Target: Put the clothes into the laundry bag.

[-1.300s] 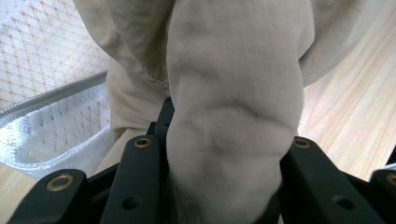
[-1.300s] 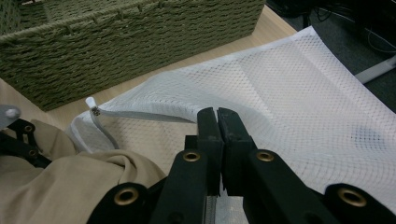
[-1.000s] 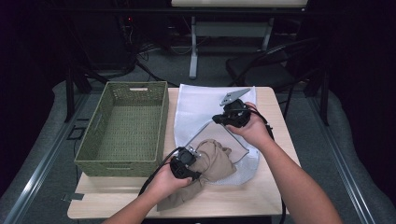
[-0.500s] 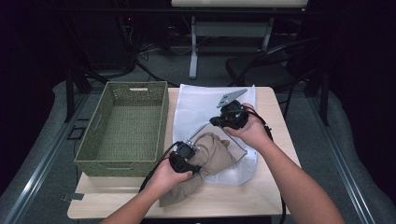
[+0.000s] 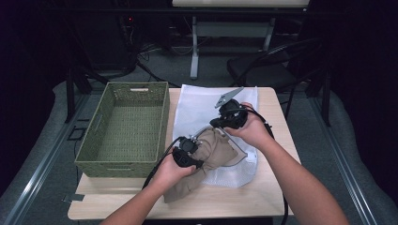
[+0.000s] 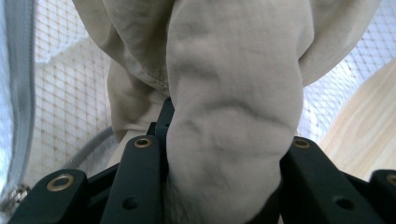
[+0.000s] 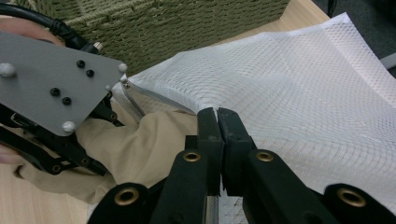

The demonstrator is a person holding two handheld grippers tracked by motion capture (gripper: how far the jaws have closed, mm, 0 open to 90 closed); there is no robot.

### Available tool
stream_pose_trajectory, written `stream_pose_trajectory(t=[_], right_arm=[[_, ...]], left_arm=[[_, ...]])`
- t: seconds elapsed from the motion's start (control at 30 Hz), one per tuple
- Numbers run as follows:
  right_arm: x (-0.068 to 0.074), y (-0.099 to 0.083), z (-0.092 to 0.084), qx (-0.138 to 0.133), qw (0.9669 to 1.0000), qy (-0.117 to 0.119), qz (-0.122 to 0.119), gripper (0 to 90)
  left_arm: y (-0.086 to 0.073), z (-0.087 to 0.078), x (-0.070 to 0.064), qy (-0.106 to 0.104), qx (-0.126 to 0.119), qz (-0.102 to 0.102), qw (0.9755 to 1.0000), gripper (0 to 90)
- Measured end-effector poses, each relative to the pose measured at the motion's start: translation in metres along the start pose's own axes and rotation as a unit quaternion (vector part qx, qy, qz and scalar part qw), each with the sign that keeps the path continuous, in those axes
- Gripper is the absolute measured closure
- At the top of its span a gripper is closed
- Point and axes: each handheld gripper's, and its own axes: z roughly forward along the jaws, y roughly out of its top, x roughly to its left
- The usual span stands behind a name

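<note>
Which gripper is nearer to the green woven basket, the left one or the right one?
Left. The left gripper, shut on the beige garment, sits just beside the green woven basket. The right gripper holds the mesh bag farther away.

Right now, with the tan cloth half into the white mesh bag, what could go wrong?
The left gripper clamps a thick fold of the tan cloth; pushed deeper, it may bunch at the zipper edge. The right gripper pinches just a thin rim of the white mesh bag, which could slip free and close the mouth.
</note>
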Motion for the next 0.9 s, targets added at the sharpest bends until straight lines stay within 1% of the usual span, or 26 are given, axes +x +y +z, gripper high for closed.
stream_pose_trajectory(t=[0.13, 0.2, 0.23, 0.27, 0.4, 0.43, 0.47, 0.53, 0.57, 0.6, 0.67, 0.7, 0.77, 0.8, 0.87, 0.9], right_arm=[[0.000, 0.000, 0.001, 0.002, 1.0000, 0.003, 0.003, 89.1], [-0.001, 0.001, 0.001, 0.005, 1.0000, 0.003, 0.000, 89.1], [0.000, 0.001, 0.002, 0.005, 1.0000, 0.002, -0.001, 89.1], [0.000, 0.001, 0.002, 0.005, 1.0000, 0.003, -0.002, 89.1], [0.000, 0.001, 0.003, 0.003, 1.0000, 0.000, -0.003, 89.1], [0.000, 0.001, 0.003, 0.004, 1.0000, 0.000, -0.004, 89.1], [0.000, 0.001, 0.003, 0.004, 1.0000, 0.001, -0.003, 89.1], [0.000, 0.001, 0.004, 0.004, 1.0000, -0.001, -0.004, 89.1], [0.000, 0.001, 0.004, 0.004, 1.0000, -0.001, -0.004, 89.1], [0.000, 0.001, 0.004, 0.002, 1.0000, 0.000, -0.006, 89.1], [0.001, 0.001, 0.004, 0.002, 1.0000, 0.001, -0.008, 89.1], [0.001, 0.001, 0.005, 0.003, 1.0000, 0.002, -0.009, 89.1], [0.001, 0.000, 0.005, 0.002, 1.0000, 0.002, -0.007, 89.1], [0.002, 0.000, 0.006, 0.002, 1.0000, 0.002, -0.007, 89.1], [0.002, 0.000, 0.007, 0.001, 1.0000, 0.001, -0.009, 89.0], [0.003, 0.000, 0.007, 0.001, 0.9999, 0.002, -0.010, 89.0]], left_arm=[[0.006, 0.002, 0.002, 0.006, -0.007, -0.003, 1.0000, 63.7], [0.009, 0.003, 0.002, 0.004, -0.009, -0.006, 0.9999, 63.7], [0.010, 0.004, 0.003, 0.006, -0.009, -0.005, 0.9999, 63.7], [0.012, 0.005, 0.002, 0.005, -0.012, -0.009, 0.9999, 63.7], [0.018, 0.008, 0.003, 0.010, -0.022, -0.011, 0.9996, 63.6], [0.019, 0.009, 0.003, 0.010, -0.024, -0.012, 0.9996, 63.6], [0.020, 0.010, 0.003, 0.014, -0.025, -0.010, 0.9995, 63.5], [0.020, 0.014, 0.004, 0.013, -0.025, -0.014, 0.9995, 62.9], [0.019, 0.017, 0.006, 0.014, -0.026, -0.017, 0.9994, 62.2], [0.018, 0.019, 0.007, 0.010, -0.026, -0.023, 0.9994, 61.4], [0.015, 0.025, 0.009, 0.016, -0.022, -0.026, 0.9993, 59.7], [0.014, 0.027, 0.010, 0.018, -0.021, -0.022, 0.9994, 58.2], [0.012, 0.030, 0.011, 0.014, -0.027, -0.027, 0.9992, 54.8], [0.011, 0.029, 0.011, 0.014, -0.029, -0.022, 0.9992, 52.6], [0.011, 0.029, 0.011, 0.015, -0.035, -0.020, 0.9991, 49.4], [0.010, 0.030, 0.010, 0.012, -0.041, -0.019, 0.9989, 46.8]])
